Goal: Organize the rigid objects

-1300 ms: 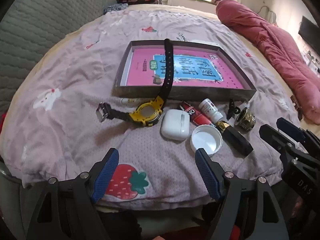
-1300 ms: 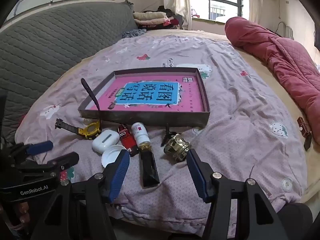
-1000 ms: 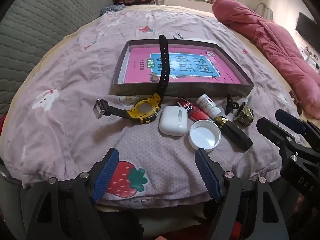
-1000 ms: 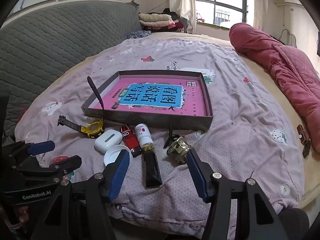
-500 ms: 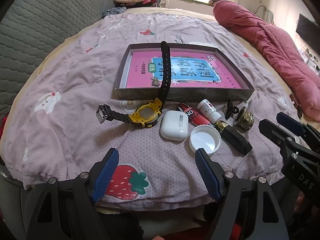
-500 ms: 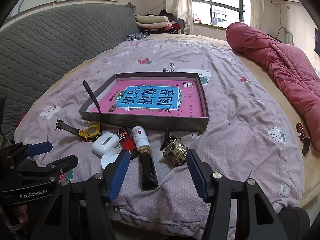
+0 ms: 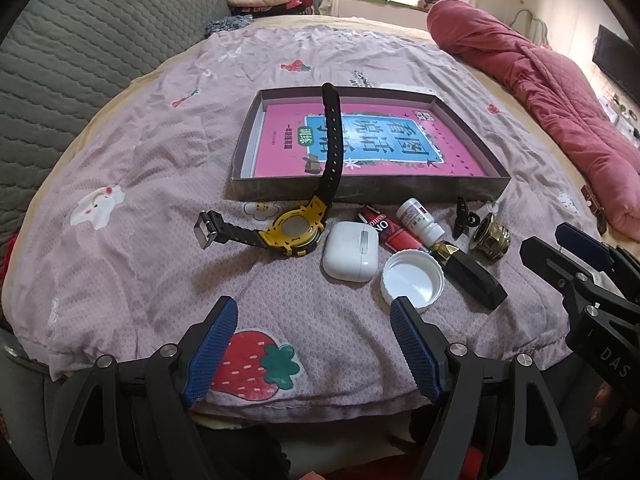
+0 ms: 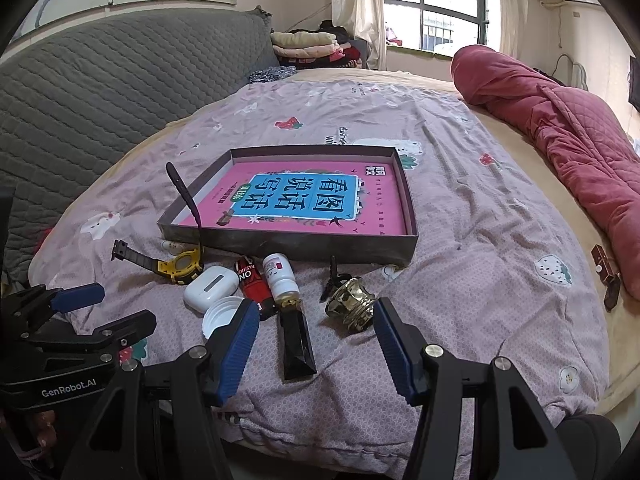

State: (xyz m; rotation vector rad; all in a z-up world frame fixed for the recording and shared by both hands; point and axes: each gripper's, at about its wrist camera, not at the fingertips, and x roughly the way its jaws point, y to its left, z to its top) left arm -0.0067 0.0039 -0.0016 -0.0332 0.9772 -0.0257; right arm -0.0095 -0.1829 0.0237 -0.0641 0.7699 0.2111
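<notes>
Left wrist view looks over a bed to one shallow grey cardboard box tray (image 7: pixel 408 187) lying flat on the lilac printed bedspread (image 7: pixel 152 160); inside it lies one pink booklet with a blue title panel (image 7: pixel 380 148), flat on the tray floor and filling most of it. One yellow-cased wristwatch with black straps (image 7: pixel 294 233) sits just in front of the tray's near wall, one strap standing up and leaning over that wall, the buckle strap stretched left on the cloth.

A loose row of small things lies along the near wall, all outside the tray: one white earbud case (image 7: pixel 351 251) just right of the watch, one white round plastic lid (image 7: pixel 413 281) turned open side up, one red tube with white lettering (image 7: pixel 390 229), one small white pill bottle with a red label (image 7: pixel 420 218), one black tube with a gold collar (image 7: pixel 470 274), one small black clip (image 7: pixel 462 222), and one brass-coloured faceted knob (image 7: pixel 491 239) at the right end. The bottle touches the black tube's gold collar; the lid lies close against the earbud case.

Both tools hang over the near edge of the bed, holding nothing. The left gripper (image 7: pixel 314 332) has its blue-padded fingers spread wide. The right gripper (image 8: pixel 314 330) is likewise spread, the black tube and brass knob lying just beyond its tips.

A rolled red quilt (image 8: pixel 560 128) lies at the far right, and a grey quilted headboard (image 8: pixel 100 92) at the left.
</notes>
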